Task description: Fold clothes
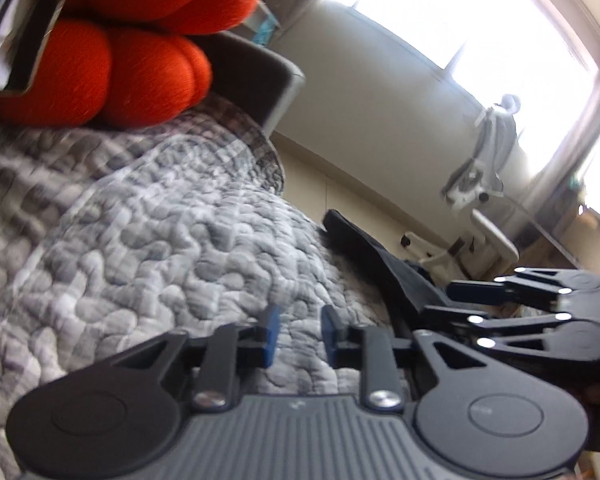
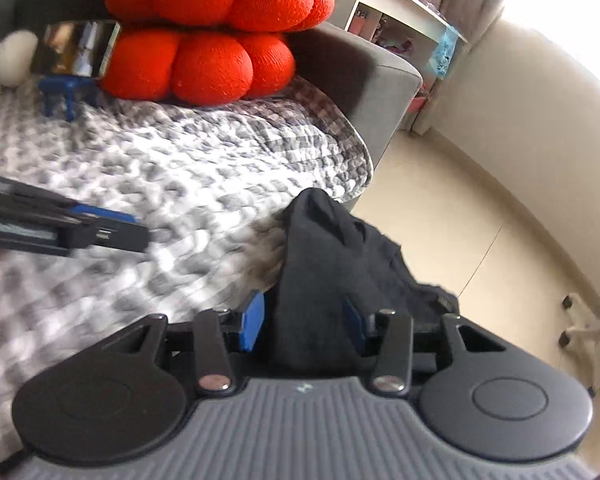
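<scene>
We see only part of the dark garment [image 2: 320,280]: in the right wrist view it rises in a peak between the blue pads of the right gripper [image 2: 304,326] and spills off to the right, its lower edge hidden behind the gripper body. The left pad stands just clear of the cloth, while the right pad is largely covered by it, so we cannot tell whether the jaws actually press the fabric; they stand fairly wide. No earlier view helps us here.

In the left wrist view the left gripper [image 1: 298,334] has its jaws released, a narrow gap between the pads with only bedding showing through it. The garment [image 1: 364,248] lies beyond, at the edge of the bed, partly masked by the other gripper's linkage.

The surface is a bed with a grey and white checked quilt [image 2: 180,168], blurred in its near part. A red knotted cushion [image 2: 216,32] rests at its far end against a grey upholstered frame [image 2: 364,76]. A pale tiled floor [image 2: 460,220] runs to a cream wall and a bright, washed-out window [image 1: 480,20]. A white shelf unit [image 2: 396,12] stands in the corner; its contents are too small to make out. We can read no writing anywhere.
</scene>
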A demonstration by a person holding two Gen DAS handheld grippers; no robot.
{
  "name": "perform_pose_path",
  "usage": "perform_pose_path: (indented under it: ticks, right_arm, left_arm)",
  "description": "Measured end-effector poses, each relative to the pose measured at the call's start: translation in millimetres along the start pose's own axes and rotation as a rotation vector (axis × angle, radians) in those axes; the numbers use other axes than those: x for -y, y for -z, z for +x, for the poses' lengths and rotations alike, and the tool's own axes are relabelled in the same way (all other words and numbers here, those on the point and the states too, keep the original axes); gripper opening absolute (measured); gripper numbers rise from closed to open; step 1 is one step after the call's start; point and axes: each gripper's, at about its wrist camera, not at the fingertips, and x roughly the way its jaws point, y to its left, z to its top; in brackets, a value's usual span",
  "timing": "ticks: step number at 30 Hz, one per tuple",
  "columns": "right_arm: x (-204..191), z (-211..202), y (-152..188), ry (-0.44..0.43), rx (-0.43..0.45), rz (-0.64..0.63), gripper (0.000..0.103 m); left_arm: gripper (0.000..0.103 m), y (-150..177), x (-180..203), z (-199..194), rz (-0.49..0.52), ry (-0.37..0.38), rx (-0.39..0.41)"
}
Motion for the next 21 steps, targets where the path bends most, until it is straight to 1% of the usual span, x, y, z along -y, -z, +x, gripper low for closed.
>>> perform_pose_path:
  ticks: [1,2,3,5,7,11,13,14,15,16,17,18,19,20,21]
  right_arm:
    - [3,8,-3,0.002,-0.018,0.005,0.042]
    - [7,14,-5,0.009,-0.034,0.019,0.026]
    - [12,20,-7,0.015,-0.050,0.034,0.002]
    - [22,25,-9,0.019,-0.064,0.084,0.000]
    - [40,18,-11,0.011,-0.022,0.188,0.000]
    - [85,-1,-9,0.016,0.064,0.460,0.000]
    - [102,4,-3,0.037,0.045,0.552,0.000]
    - [103,7,-1,0.036,0.037,0.559,0.000]
    - [95,5,0,0.009,0.048,0.506,0.000]
    - [88,4,0,-0.019,0.060,0.450,0.002]
    - [73,1,0,-0.050,0.072,0.362,0.011]
    - [59,-2,-1,-0.078,0.083,0.274,0.023]
    - [45,-3,-2,-0.078,0.081,0.198,0.036]
    - [32,-3,-2,-0.078,0.078,0.126,0.059]
    - [26,0,-2,-0.072,0.066,0.097,0.061]
  left_arm:
    - [0.020,0,0,0,-0.004,0.001,0.001]
    - [0.020,0,-1,0,-0.007,0.002,0.002]
    - [0.020,0,-1,0,-0.007,0.002,0.002]
    - [0.020,1,-2,1,-0.015,0.008,0.003]
    - [0.020,1,-3,1,-0.019,0.011,0.003]
    - [0.020,1,-2,1,-0.012,0.008,0.005]
    - [0.020,1,-2,1,-0.013,0.009,0.005]
    - [0.020,1,-3,1,-0.015,0.011,0.005]
    - [0.020,1,-3,1,-0.018,0.013,0.006]
    - [0.020,1,-4,1,-0.020,0.015,0.006]
    - [0.020,1,-4,1,-0.020,0.015,0.006]
    - [0.020,1,-4,1,-0.021,0.015,0.006]
    - [0.020,1,-4,1,-0.021,0.015,0.006]
    - [0.020,1,-3,1,-0.020,0.015,0.006]
    - [0.020,1,-3,1,-0.020,0.015,0.006]
